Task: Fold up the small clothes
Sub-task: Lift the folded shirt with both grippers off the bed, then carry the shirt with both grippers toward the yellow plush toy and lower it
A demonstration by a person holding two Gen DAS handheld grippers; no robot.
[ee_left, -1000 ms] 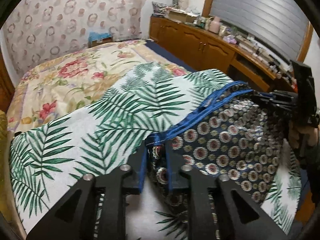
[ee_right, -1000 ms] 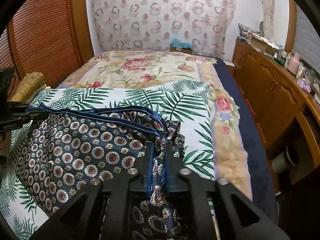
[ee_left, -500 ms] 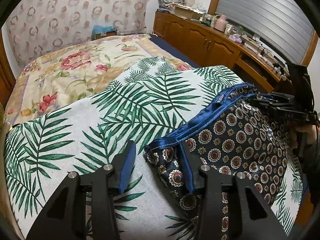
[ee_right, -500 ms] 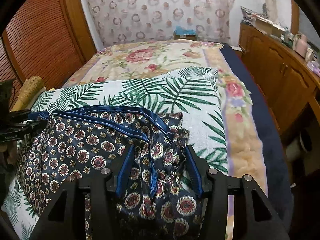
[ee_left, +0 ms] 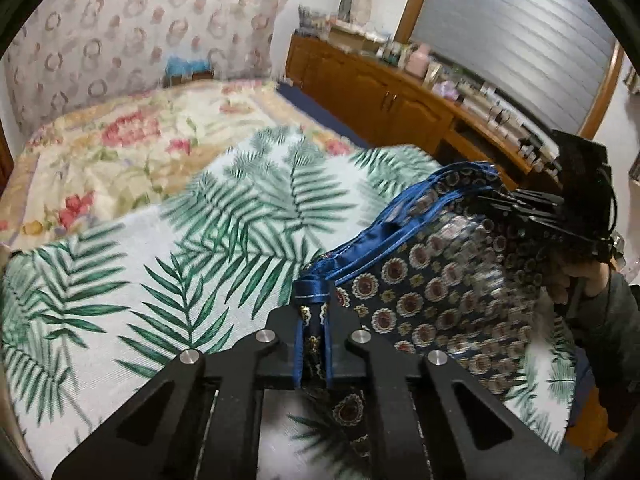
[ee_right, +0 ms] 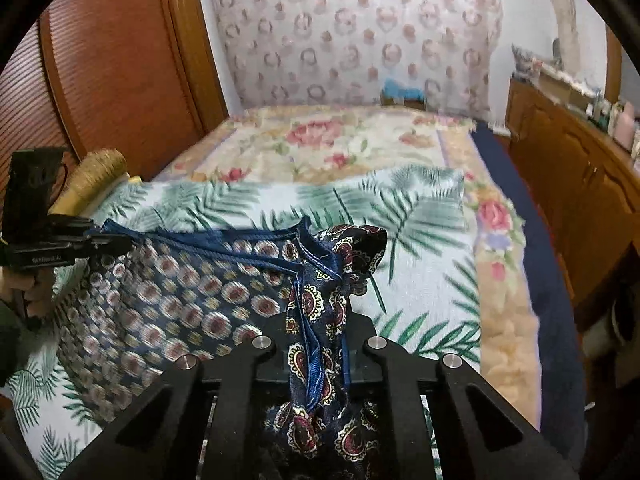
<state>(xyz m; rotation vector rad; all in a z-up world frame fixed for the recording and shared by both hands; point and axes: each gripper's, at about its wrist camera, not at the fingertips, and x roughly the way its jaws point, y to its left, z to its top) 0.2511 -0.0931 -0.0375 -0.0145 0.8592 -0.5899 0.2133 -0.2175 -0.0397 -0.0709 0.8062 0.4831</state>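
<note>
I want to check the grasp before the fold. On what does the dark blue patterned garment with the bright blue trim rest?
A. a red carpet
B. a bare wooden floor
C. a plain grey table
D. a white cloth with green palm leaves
D: the dark blue patterned garment with bright blue trim lies over the white cloth with green palm leaves spread on the bed.

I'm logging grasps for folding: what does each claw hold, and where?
Both are closing on the patterned garment: left claw at one blue-trimmed corner, right claw on bunched fabric at the opposite end.
</note>
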